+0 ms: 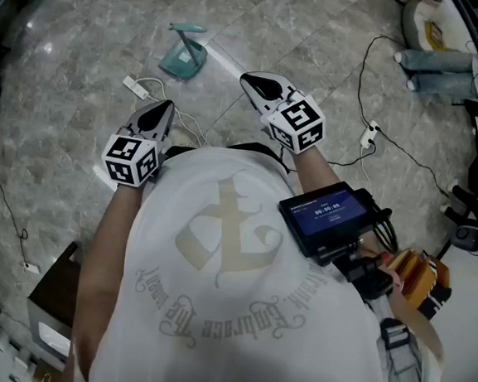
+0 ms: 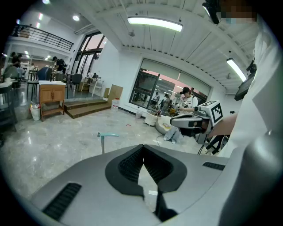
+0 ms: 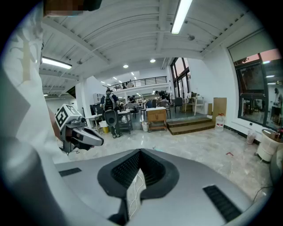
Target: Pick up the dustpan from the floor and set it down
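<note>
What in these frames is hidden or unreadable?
- Left gripper view: the dustpan shows only its handle; the left tongs cover its pan.
- Head view: the writing on the screen is too small to read.
- Head view: the shirt hides the person's legs and feet.

Teal dustpan (image 1: 184, 56), white cable (image 1: 134, 86) on marble floor (image 1: 78, 39)

Bare grey marble floor (image 1: 79, 22) lies open around the teal plastic dustpan (image 1: 184, 55); a white plug block with trailing cord (image 1: 136, 86) lies near it, and a thin black cable (image 1: 363, 76) loops well right.
</note>
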A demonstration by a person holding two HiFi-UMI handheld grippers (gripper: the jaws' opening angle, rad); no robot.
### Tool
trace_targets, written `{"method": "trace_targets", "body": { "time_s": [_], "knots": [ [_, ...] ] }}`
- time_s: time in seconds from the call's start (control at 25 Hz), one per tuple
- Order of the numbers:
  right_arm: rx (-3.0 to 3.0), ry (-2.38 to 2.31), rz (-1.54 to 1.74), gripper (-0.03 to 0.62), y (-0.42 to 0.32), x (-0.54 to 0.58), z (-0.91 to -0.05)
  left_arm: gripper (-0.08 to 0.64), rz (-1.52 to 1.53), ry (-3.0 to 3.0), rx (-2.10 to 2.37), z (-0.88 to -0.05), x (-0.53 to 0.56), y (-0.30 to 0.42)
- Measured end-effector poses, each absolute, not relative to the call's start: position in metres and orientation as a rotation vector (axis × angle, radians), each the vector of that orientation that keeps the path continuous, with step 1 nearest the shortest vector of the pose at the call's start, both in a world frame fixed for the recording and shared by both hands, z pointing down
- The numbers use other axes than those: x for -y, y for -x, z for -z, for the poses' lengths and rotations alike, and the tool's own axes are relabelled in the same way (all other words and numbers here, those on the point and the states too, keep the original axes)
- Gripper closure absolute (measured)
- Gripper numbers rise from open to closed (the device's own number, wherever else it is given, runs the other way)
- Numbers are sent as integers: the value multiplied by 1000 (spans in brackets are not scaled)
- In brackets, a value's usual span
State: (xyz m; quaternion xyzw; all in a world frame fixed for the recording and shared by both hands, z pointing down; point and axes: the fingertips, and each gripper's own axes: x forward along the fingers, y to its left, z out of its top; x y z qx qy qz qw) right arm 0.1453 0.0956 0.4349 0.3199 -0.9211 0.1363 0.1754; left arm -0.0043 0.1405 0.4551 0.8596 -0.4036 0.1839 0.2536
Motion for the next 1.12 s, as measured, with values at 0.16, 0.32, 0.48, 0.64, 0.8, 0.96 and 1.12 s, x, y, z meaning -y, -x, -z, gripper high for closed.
{"method": "trace_targets", "body": {
  "time_s": [0.16,0.32,0.48,0.64,0.8,0.96,1.12],
  "knots": [
    [2622,-974,-411,575,-152,-94,-434,548,-500,-2324,1105,-457,-144,5],
    [2625,-966,-397,575,-151,-95,-437,548,-496,-2314,1121,-460,-144,6],
    [2625,-938,-394,575,-148,-98,-441,548,-492,-2304,1130,-462,-145,6],
    [2621,-912,-398,575,-144,-102,-446,548,-489,-2290,1138,-466,-149,7],
    [2618,-897,-402,575,-143,-103,-450,548,-484,-2280,1154,-468,-149,10],
    [2614,-890,-408,575,-139,-100,-448,548,-484,-2277,1159,-464,-146,15],
    [2619,-874,-423,575,-140,-105,-456,548,-487,-2267,1176,-467,-152,13]
  ]
}}
